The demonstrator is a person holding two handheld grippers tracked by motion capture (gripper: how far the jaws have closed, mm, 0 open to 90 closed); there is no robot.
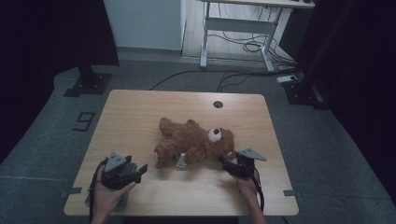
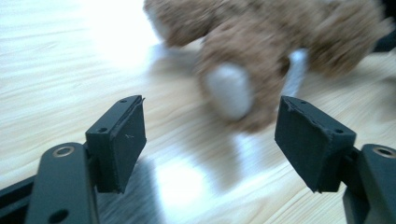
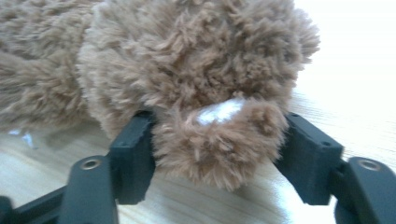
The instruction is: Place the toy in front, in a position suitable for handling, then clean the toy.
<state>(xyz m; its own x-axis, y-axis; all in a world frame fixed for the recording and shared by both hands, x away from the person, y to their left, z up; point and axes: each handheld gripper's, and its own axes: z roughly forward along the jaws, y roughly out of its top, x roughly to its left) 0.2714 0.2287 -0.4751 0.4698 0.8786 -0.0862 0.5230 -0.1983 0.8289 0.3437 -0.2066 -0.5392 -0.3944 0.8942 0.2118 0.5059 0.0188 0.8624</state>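
Observation:
A brown teddy bear [image 1: 196,142] lies on its back in the middle of the wooden table [image 1: 140,107], head toward the right. My left gripper [image 1: 142,170] is near the front left, open and empty [image 2: 210,135]; the bear's pale-soled foot [image 2: 229,88] is just ahead of its jaws, apart from them. My right gripper [image 1: 224,162] is at the bear's head. Its jaws stand apart [image 3: 217,149] on either side of a furry ear with a white patch [image 3: 219,135]; the fur brushes the pads without being squeezed.
A white label [image 1: 181,161] sticks out of the bear's side. A round cable hole [image 1: 218,104] sits near the table's far edge. Beyond stand a white desk frame [image 1: 243,28], floor cables and two dark stand bases [image 1: 88,84].

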